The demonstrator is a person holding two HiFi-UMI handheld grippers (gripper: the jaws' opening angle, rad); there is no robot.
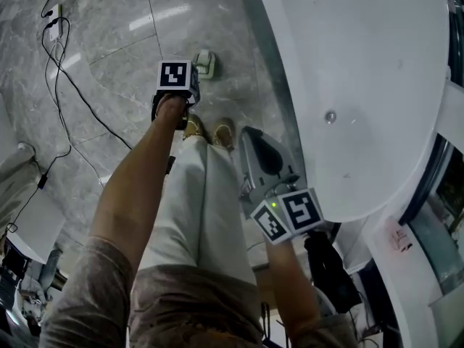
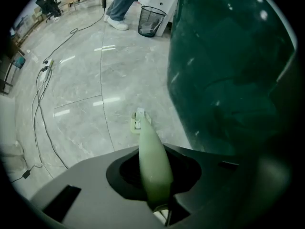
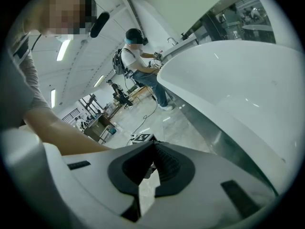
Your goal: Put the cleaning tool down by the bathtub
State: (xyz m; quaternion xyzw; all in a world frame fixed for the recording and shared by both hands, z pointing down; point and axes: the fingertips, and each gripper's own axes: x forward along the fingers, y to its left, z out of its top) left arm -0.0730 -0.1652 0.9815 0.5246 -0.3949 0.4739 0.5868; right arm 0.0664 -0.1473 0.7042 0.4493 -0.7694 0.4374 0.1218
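The cleaning tool is a pale green brush with a tapering handle and a small head. My left gripper is shut on the handle and points steeply down, so the head hangs just over the grey marble floor. In the head view the brush head shows beyond the left gripper, a little left of the bathtub's metal base. The white bathtub fills the right side, and its wall looks dark beside the tool. My right gripper is shut and empty, next to the tub.
Black cables and a power strip lie on the floor to the left. A wire bin and someone's legs stand further off. Another person works by the tub's far end. My own feet are below me.
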